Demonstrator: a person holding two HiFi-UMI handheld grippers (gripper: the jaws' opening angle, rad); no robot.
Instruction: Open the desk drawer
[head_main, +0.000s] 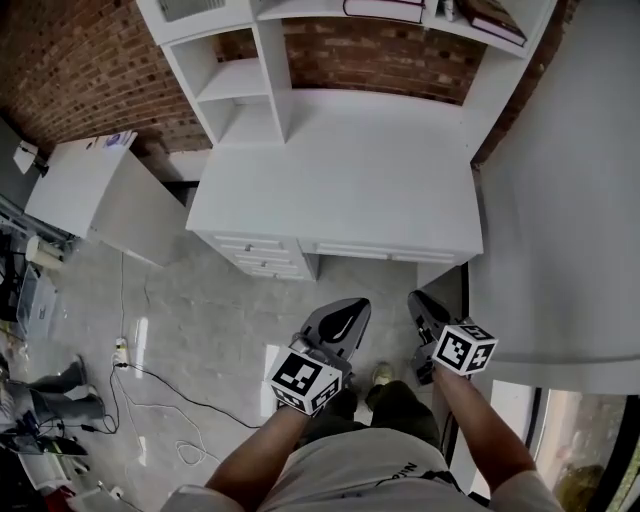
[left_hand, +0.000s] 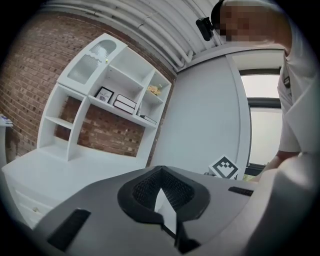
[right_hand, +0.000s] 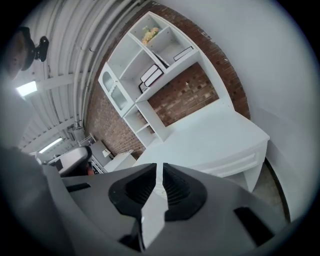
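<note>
While the smooth white desk (head_main: 370, 170) and its flat drawer (head_main: 365, 250) sit at twelve o'clock, left gripper (head_main: 347, 312) and right gripper (head_main: 424, 305) hold ribbed black jaws together, gripping nothing.

Bright daylight, fisheye-warped, dark-vignetted edges

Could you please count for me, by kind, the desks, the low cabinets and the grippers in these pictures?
desk: 1
low cabinet: 1
grippers: 2, the left gripper and the right gripper
Total: 4
</note>
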